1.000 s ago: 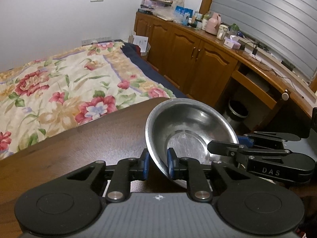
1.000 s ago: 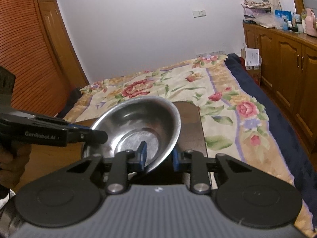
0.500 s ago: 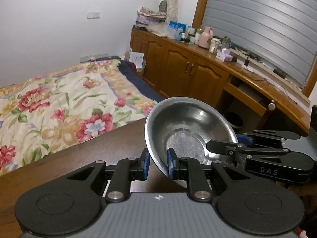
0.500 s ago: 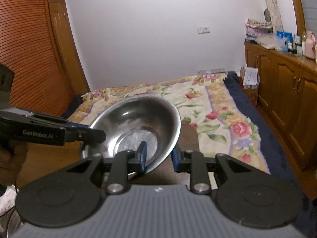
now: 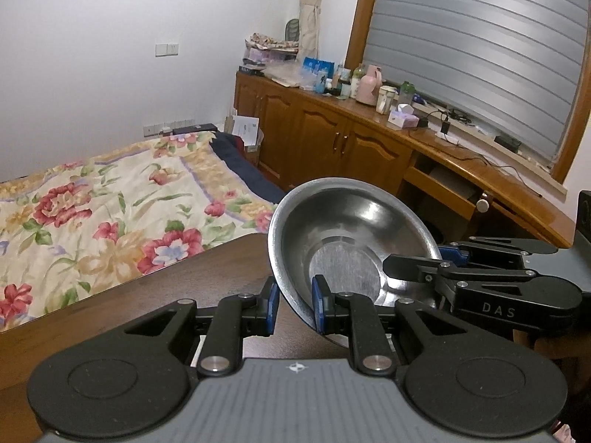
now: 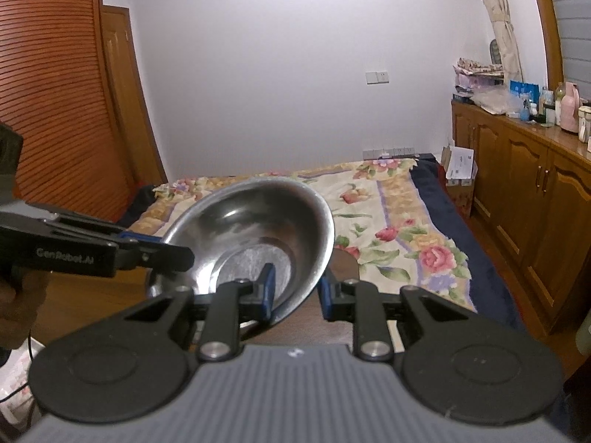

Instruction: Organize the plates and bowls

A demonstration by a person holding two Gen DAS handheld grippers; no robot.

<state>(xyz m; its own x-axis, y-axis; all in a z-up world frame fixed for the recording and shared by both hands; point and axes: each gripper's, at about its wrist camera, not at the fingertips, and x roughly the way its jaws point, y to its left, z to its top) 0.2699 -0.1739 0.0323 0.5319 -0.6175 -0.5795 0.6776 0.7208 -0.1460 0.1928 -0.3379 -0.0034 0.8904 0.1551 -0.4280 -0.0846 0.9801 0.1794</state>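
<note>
- The metal bowl (image 5: 354, 236) is up in the air between the two sets of tongs, tipped so its open mouth faces back toward them; it is round, so there is no long axis to speak of.
- Its flat bottom (image 6: 255, 265) points away, toward the bed.
- Under the bowl sits a dark wooden table (image 5: 147, 295), just below the tong tips.
- Beyond the tips lies a bed with a flowered cover (image 5: 110, 199); off to the right runs a wooden cabinet (image 5: 332, 140) crowded with bottles and boxes (image 5: 354, 81).
- Nothing stands between the tongs and the bowl.
- The left tongs (image 5: 293, 304) straddle the near rim, one blue pad (image 5: 317, 302) inside, one outside; there is a gap on the outer side, so I cannot tell whether they really pinch.
- The right tongs (image 6: 295, 291) straddle the opposite rim, inner pad (image 6: 266, 288) against the inside wall, outer pad standing a little off the metal; again I cannot tell how firm the hold is.
- A hand (image 6: 16, 295) shows behind the left tongs.
</note>
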